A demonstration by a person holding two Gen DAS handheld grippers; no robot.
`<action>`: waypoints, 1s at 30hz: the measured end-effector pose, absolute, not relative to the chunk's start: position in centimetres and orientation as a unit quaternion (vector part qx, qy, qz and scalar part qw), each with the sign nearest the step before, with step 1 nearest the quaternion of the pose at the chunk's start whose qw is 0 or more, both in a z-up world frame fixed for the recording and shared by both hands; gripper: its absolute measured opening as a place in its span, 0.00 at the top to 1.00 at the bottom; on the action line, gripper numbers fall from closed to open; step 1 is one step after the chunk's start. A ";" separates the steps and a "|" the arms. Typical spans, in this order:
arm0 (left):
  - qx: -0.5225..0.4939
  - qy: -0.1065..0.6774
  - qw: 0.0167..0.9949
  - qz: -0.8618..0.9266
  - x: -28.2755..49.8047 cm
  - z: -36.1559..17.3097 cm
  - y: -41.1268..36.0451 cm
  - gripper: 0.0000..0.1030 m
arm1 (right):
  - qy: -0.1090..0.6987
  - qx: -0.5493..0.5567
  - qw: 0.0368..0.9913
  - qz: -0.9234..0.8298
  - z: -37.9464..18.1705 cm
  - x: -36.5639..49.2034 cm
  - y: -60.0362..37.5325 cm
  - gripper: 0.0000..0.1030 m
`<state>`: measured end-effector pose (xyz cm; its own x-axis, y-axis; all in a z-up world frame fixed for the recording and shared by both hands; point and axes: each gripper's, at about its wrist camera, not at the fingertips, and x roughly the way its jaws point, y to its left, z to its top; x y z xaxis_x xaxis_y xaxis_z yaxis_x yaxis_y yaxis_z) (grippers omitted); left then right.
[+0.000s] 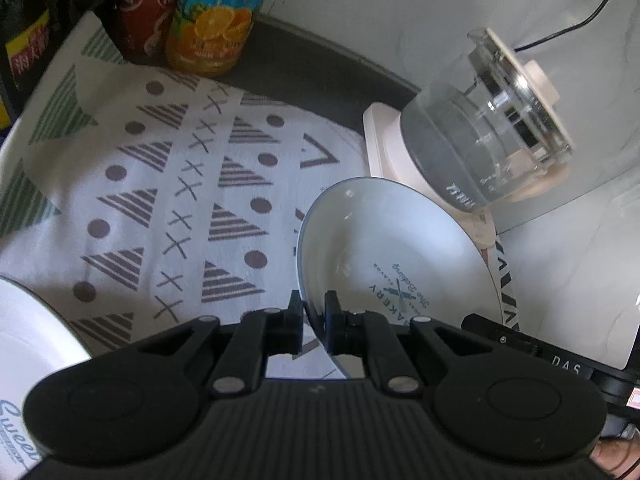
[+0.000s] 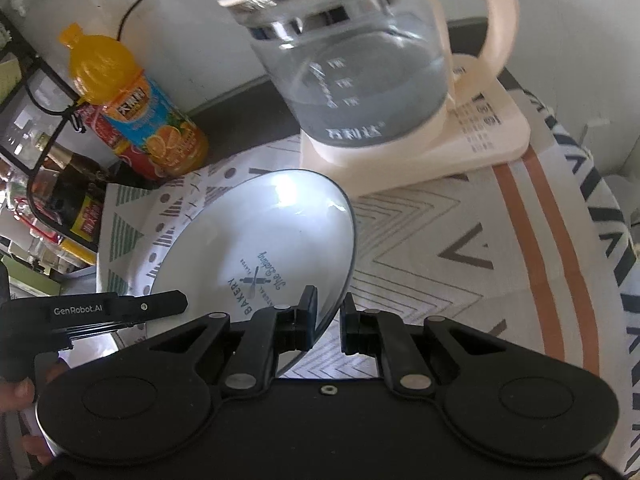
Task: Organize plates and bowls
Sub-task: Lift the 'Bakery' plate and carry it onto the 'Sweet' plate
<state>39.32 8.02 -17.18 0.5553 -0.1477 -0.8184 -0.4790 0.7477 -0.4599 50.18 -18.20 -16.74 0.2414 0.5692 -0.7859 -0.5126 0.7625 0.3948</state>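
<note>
Both grippers pinch the same plate, one on each side of its rim. The left gripper (image 1: 314,316) has its jaws pressed onto the near left edge, one pad inside the rim and one outside. The right gripper (image 2: 330,316) bites the opposite edge the same way. The plate (image 1: 384,240), white with a thin blue rim and a bakery print in the middle, hangs between them, tilted and apparently clear of the cloth (image 1: 160,184). Two grips on opposite edges look like a way to keep a wide, shallow dish steady, since one pinch at the rim would let it swing.

In the right view the other tool's arm (image 2: 120,306) reaches in from the left, with fingers (image 2: 18,394) wrapped on its handle at the frame edge.

Just behind the plate stands a glass kettle (image 2: 360,72) on its cream base (image 2: 460,148), close enough that the far rim has little room. Further back, an orange juice bottle (image 2: 132,108) and a red one (image 1: 146,4) stand beside a wire rack (image 2: 36,128) of dark bottles.

A second white dish (image 1: 36,344) shows at the lower left of the left view, mostly cut off; I cannot tell whether it is a plate or a bowl. The plate's underside is hidden, so how far it sits above the cloth is a guess. Where the stack should go is not in sight.
</note>
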 end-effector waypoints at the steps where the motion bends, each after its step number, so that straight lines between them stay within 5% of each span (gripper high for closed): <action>1: -0.341 0.458 0.815 0.102 39.2 -16.9 8.2 0.93 | 0.510 0.028 0.788 0.345 -16.5 50.1 -18.1 0.89; 30: -0.327 0.404 0.843 0.138 28.2 -10.3 13.5 0.93 | 0.474 0.020 0.786 0.396 -10.8 40.0 -12.6 0.89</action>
